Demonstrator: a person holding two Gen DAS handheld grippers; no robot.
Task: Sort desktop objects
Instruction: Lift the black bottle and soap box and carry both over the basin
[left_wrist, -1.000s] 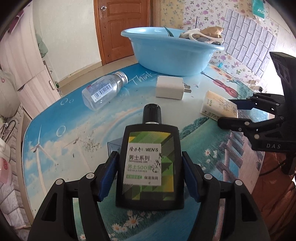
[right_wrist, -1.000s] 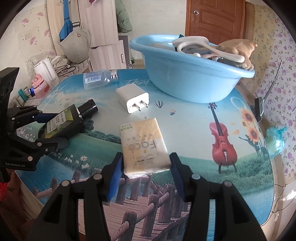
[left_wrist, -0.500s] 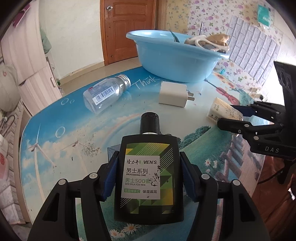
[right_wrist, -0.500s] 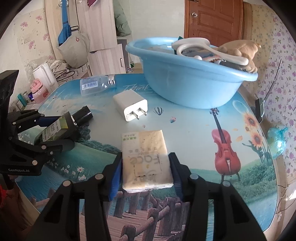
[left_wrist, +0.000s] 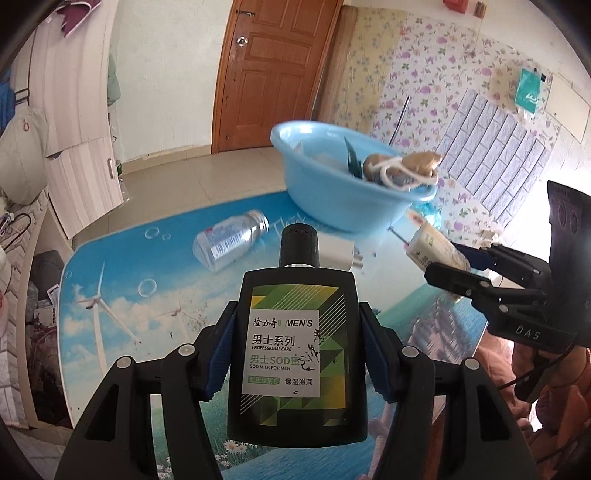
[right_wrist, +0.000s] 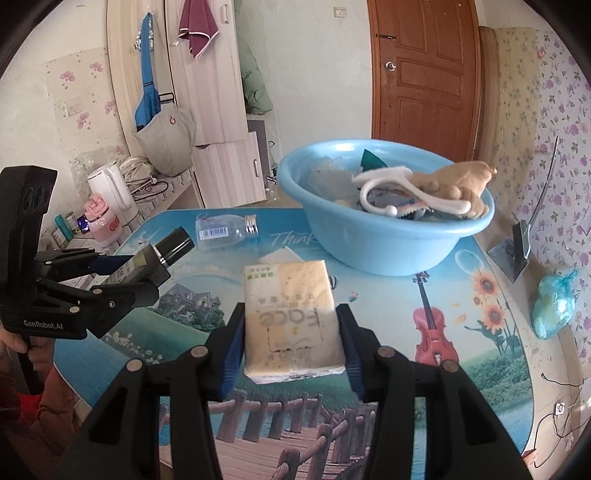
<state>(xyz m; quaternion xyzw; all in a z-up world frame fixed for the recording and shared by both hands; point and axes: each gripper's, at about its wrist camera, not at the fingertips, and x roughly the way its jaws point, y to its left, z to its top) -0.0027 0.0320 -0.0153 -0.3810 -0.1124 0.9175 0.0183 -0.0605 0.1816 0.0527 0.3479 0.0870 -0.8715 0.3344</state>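
A black lotion bottle (left_wrist: 291, 295) with a green label and black cap hangs above the table, my left gripper (left_wrist: 297, 354) shut on its sides. A cream tissue pack (right_wrist: 288, 291) is lifted off the table too, and my right gripper (right_wrist: 291, 339) is shut on it. In the left wrist view the right gripper (left_wrist: 465, 273) holds the tissue pack (left_wrist: 432, 247) at right. In the right wrist view the left gripper (right_wrist: 110, 280) holds the bottle (right_wrist: 155, 258) at left. A blue basin (right_wrist: 388, 251) with several items stands at the table's far side.
A clear plastic bottle (left_wrist: 229, 243) lies on its side near a white charger (left_wrist: 336, 254), both in front of the basin (left_wrist: 332, 199). A blue bag (right_wrist: 554, 306) and a dark dustpan (right_wrist: 513, 251) sit at the table's right edge. A white kettle (right_wrist: 109, 188) stands beyond the left edge.
Both grippers have risen, and the lotion bottle and the tissue pack have come up off the table with them. The basin, clear bottle and charger have stayed in place.
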